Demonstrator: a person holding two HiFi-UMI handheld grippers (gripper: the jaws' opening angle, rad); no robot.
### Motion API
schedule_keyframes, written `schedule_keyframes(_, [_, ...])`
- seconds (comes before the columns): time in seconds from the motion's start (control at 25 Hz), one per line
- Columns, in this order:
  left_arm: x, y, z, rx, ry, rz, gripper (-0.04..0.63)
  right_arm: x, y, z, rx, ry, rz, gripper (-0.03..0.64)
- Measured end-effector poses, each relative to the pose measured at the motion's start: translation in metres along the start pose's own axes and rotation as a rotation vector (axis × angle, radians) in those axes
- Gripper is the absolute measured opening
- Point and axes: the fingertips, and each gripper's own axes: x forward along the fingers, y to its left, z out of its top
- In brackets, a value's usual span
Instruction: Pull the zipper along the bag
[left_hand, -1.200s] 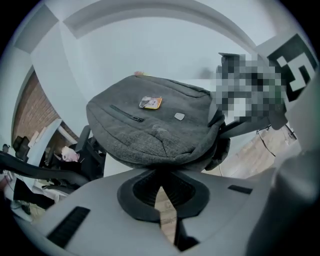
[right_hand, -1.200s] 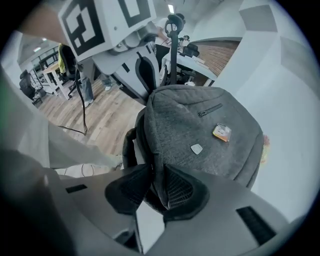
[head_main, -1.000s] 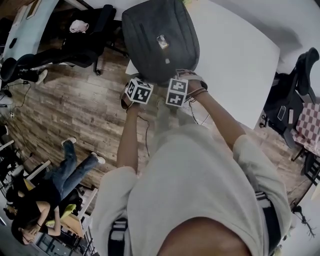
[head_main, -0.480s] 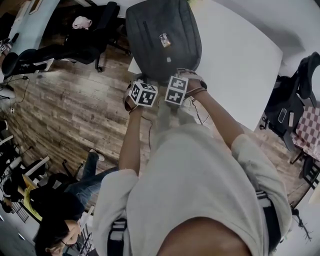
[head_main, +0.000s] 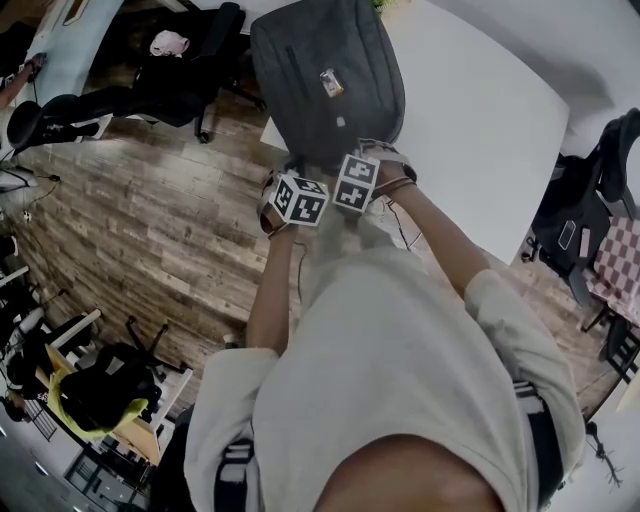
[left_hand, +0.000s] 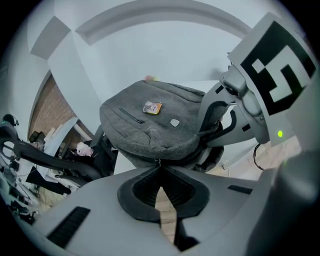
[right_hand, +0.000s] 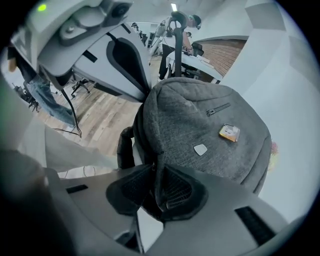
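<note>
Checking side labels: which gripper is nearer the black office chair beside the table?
Left. The left gripper, shut on the zipper pull, is at the backpack edge toward the office chair; the right gripper, jaws just closing on backpack fabric, sits beyond it, farther away.

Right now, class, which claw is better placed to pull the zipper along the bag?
Left. The left claw is shut on the zipper pull; the right claw, jaws just closing, pinches the bag, bracing it.
</note>
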Motion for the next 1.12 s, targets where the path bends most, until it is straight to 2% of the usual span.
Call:
schedule_keyframes(0.16, [-0.006, -0.012, 0.004, -0.011, -0.013, -0.001, 0.031, 0.000, 0.001, -0.001, 0.007, -0.003, -0.003, 0.081])
schedule_keyframes(0.32, [-0.003, -0.012, 0.001, -0.055, -0.031, -0.024, 0.031, 0.002, 0.001, -0.001, 0.014, -0.012, -0.011, 0.083])
schedule_keyframes(0.44, [0.000, -0.007, -0.006, -0.101, -0.038, -0.043, 0.032, 0.000, 0.002, 0.001, 0.007, -0.036, -0.023, 0.089])
schedule_keyframes(0.6, [0.001, -0.007, -0.012, -0.114, -0.053, -0.074, 0.034, -0.005, 0.004, 0.001, 0.004, -0.087, -0.042, 0.103])
schedule_keyframes(0.68, [-0.003, -0.008, -0.012, -0.126, -0.082, -0.093, 0.087, -0.007, 0.004, 0.001, 0.024, -0.113, -0.043, 0.117])
schedule_keyframes(0.76, [-0.010, -0.006, -0.011, -0.152, -0.125, -0.105, 0.159, -0.010, 0.003, 0.000, 0.088, -0.150, -0.031, 0.140])
schedule_keyframes(0.8, [-0.014, -0.004, -0.009, -0.167, -0.147, -0.108, 0.173, -0.013, 0.002, 0.001, 0.135, -0.176, -0.020, 0.153])
schedule_keyframes(0.96, [-0.028, 0.013, 0.002, -0.221, -0.245, -0.067, 0.147, -0.032, -0.003, 0.009, 0.338, -0.298, 0.010, 0.176])
schedule_keyframes(1.12, [-0.045, 0.024, 0.026, -0.223, -0.330, -0.047, 0.107, -0.054, -0.009, 0.010, 0.472, -0.403, -0.012, 0.156])
